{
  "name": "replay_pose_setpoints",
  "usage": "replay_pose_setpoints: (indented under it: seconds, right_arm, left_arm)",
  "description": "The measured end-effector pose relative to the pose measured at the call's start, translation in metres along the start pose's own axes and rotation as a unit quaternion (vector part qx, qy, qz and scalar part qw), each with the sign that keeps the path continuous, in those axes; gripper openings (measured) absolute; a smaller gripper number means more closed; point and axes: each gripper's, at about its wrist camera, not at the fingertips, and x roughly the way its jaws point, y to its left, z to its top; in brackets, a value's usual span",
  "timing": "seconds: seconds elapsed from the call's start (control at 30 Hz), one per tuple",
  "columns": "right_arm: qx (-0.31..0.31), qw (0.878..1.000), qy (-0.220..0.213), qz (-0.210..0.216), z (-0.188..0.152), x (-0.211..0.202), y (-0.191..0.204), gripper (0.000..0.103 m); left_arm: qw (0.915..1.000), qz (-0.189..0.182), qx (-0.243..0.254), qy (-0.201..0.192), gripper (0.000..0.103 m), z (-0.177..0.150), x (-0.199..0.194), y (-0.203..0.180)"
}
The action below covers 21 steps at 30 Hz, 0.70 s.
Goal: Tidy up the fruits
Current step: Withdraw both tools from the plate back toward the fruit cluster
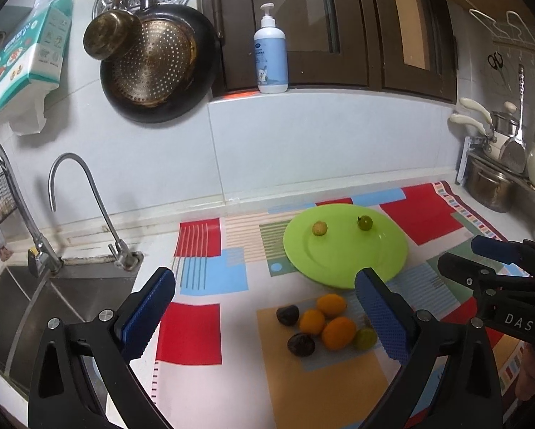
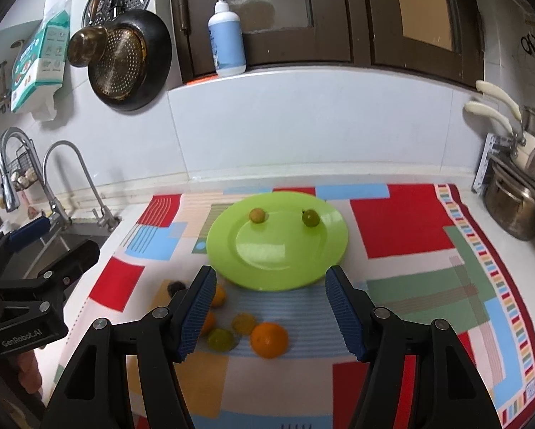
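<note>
Left gripper (image 1: 267, 321) wide open, right gripper (image 2: 269, 316) part open, both empty over fruit pile (image 1: 321, 325); plate (image 2: 285, 264) beyond holds two small fruits, possibly limes.

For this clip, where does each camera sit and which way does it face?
Left wrist: on the left claw, looking down at loose fruit before the green plate; own open fingers show, right claw at right edge.
Right wrist: on the right claw, facing the plate; own open fingers show, left claw at left edge.
Shared: plate, its two small fruits, patterned mat, soap bottle.
</note>
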Motion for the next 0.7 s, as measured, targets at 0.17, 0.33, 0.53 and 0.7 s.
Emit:
replay_pose_setpoints:
  seconds: [0.17, 0.33, 0.53, 0.7]
  right_arm:
    - [0.002, 1.0, 0.011, -0.005, -0.013, 0.0, 0.004, 0.064]
    - [0.002, 1.0, 0.025, -0.009, -0.025, 0.004, 0.004, 0.064]
    - [-0.005, 0.999, 0.034, -0.022, -0.034, 0.008, 0.005, 0.064]
    - [-0.017, 0.998, 0.05, -0.025, -0.041, 0.016, 0.006, 0.064]
  left_arm:
    - [0.9999, -0.007, 0.01, 0.008, 0.102, -0.013, -0.001, 0.0]
    - [0.9993, -0.022, 0.019, 0.024, 0.102, -0.026, 0.004, -0.002]
    - [0.9984, -0.029, 0.037, 0.033, 0.102, -0.037, 0.014, -0.004]
    - [0.9969, -0.038, 0.05, 0.047, 0.102, -0.048, 0.025, -0.006]
